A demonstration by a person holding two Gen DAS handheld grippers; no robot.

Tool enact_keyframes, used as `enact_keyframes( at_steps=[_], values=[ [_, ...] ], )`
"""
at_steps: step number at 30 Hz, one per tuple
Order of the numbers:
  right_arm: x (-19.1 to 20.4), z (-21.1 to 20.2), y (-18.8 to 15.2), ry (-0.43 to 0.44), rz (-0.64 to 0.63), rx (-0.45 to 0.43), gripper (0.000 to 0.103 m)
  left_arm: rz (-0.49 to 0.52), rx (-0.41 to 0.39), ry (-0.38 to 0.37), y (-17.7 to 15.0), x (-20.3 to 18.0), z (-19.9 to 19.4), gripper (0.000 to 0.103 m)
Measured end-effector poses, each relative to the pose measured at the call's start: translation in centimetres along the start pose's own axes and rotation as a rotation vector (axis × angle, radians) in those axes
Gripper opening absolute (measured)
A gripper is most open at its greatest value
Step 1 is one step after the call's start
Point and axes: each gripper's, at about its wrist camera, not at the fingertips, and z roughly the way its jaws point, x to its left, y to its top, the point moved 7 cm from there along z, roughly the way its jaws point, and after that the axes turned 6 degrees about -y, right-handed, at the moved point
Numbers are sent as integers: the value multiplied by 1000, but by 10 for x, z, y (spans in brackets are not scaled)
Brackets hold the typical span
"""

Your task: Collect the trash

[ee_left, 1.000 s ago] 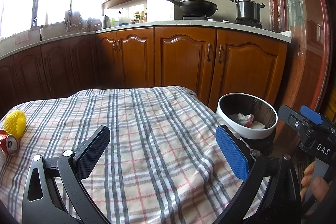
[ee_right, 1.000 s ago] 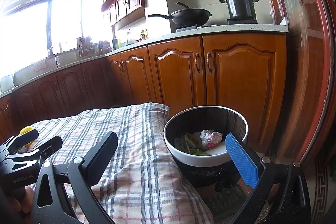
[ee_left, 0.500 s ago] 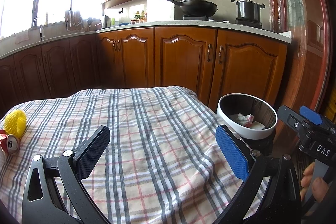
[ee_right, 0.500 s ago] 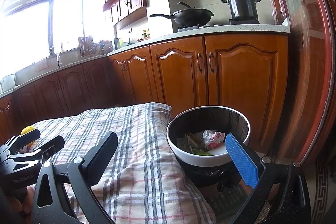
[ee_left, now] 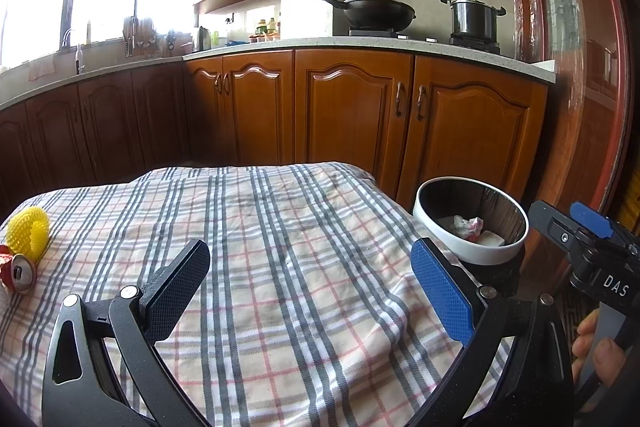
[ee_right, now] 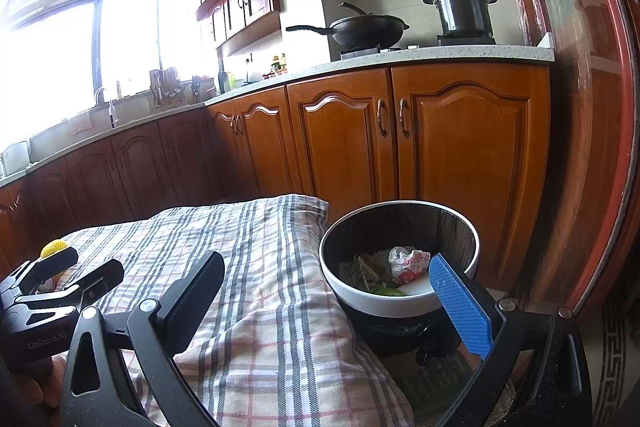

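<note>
Kitchen setting: wooden cabinets (ee_left: 352, 115) ran under a pale counter, with a black wok (ee_left: 376, 11) and a steel pot (ee_left: 474, 18) on the hob and bright windows at far left. Your work surface was a table under a plaid cloth (ee_left: 280, 267) in grey, red and white.

Your left gripper (ee_left: 310, 285) hung over the middle of the cloth, fingers spread wide, nothing between them. Your right gripper (ee_right: 326, 301) was likewise released and empty; its black finger sat over the cloth edge, its blue finger (ee_right: 460, 307) in front of the bin's near rim.

Trash left on the table, seen from the left wrist: a yellow mesh ring (ee_left: 29, 231) at the far left edge of the cloth, and a crushed red can (ee_left: 18, 269) just beside it, nearer you. Both lay well apart from either gripper.

Trash bin (ee_right: 400, 303), white rim with dark liner, stood off the right end of the table, just beside the hanging cloth. Inside you had a crumpled white-and-red wrapper (ee_right: 408, 261), some brownish paper scraps and a bit of green
</note>
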Motion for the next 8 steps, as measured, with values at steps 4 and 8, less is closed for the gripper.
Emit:
enact_keyframes(
  at_steps=[4,8],
  values=[
    [1,0,0,4,1,2,103,-9,5,-8,-1,1,0,103],
    [6,1,0,12,-6,11,103,-22,19,-11,-4,4,2,103]
  ],
)
